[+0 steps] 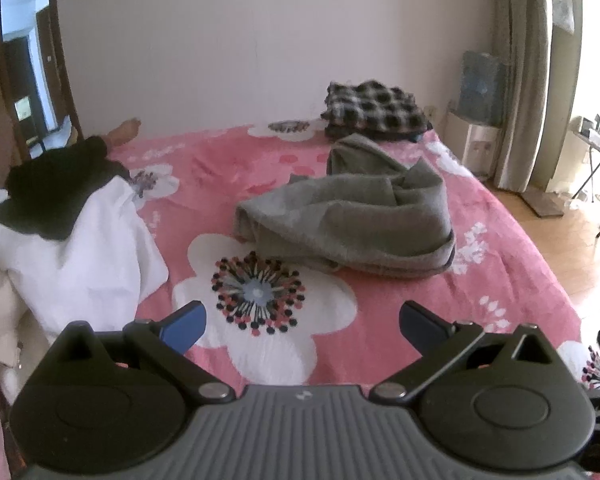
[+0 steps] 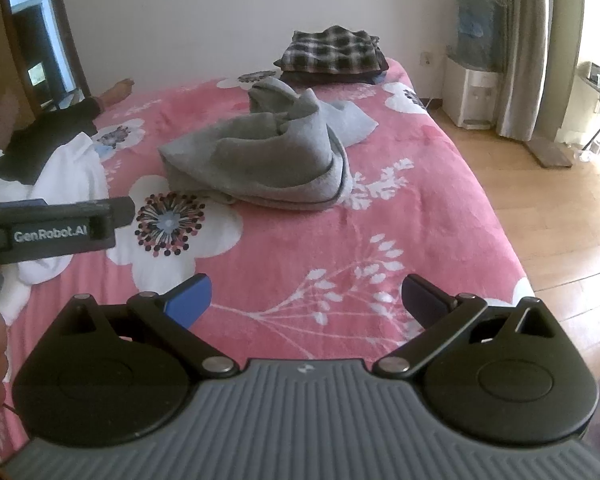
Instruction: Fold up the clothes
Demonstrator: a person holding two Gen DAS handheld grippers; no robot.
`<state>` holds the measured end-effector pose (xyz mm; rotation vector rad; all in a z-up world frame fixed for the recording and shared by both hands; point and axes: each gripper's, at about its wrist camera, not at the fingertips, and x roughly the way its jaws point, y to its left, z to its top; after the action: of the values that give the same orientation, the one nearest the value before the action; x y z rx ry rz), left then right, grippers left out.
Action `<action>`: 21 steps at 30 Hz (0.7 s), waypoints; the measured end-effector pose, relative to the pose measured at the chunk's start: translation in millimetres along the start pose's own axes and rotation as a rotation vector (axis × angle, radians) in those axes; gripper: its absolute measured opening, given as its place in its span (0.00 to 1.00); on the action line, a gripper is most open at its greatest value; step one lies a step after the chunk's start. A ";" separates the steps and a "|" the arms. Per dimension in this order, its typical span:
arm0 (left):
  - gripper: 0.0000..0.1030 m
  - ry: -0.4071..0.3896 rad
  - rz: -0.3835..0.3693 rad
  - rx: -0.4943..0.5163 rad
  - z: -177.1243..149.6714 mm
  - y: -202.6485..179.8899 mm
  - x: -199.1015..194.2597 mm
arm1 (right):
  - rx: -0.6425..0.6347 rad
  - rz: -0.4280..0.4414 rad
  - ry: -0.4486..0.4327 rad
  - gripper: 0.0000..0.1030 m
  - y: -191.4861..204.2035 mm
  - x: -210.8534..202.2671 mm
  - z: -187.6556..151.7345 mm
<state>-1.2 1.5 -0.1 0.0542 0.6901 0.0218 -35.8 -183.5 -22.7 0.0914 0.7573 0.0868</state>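
A crumpled grey garment (image 1: 352,220) lies in a heap in the middle of the pink flowered bed (image 1: 500,264); it also shows in the right wrist view (image 2: 268,160). My left gripper (image 1: 302,326) is open and empty, held above the bed a little short of the garment. My right gripper (image 2: 306,300) is open and empty, also short of the garment and to its right. The left gripper's body (image 2: 52,228) shows at the left edge of the right wrist view.
A folded black-and-white checked stack (image 1: 374,110) sits at the bed's far end by the wall. White and black clothes (image 1: 68,232) lie at the left, beside a person's bare foot (image 1: 126,130). A water dispenser (image 2: 474,80), curtains and wooden floor (image 2: 548,208) are to the right.
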 end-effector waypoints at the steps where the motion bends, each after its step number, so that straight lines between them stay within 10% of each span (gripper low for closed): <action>1: 1.00 0.001 0.001 -0.006 -1.0 1.1 -1.2 | -0.001 -0.003 -0.009 0.99 0.2 -0.3 -0.3; 21: 1.00 0.054 -0.027 -0.026 -6.5 3.5 6.5 | -0.028 -0.040 -0.023 0.99 6.7 -1.7 1.5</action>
<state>-0.3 5.6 -9.1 0.0195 0.7441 0.0064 -36.3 -177.1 -19.7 0.0502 0.7341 0.0580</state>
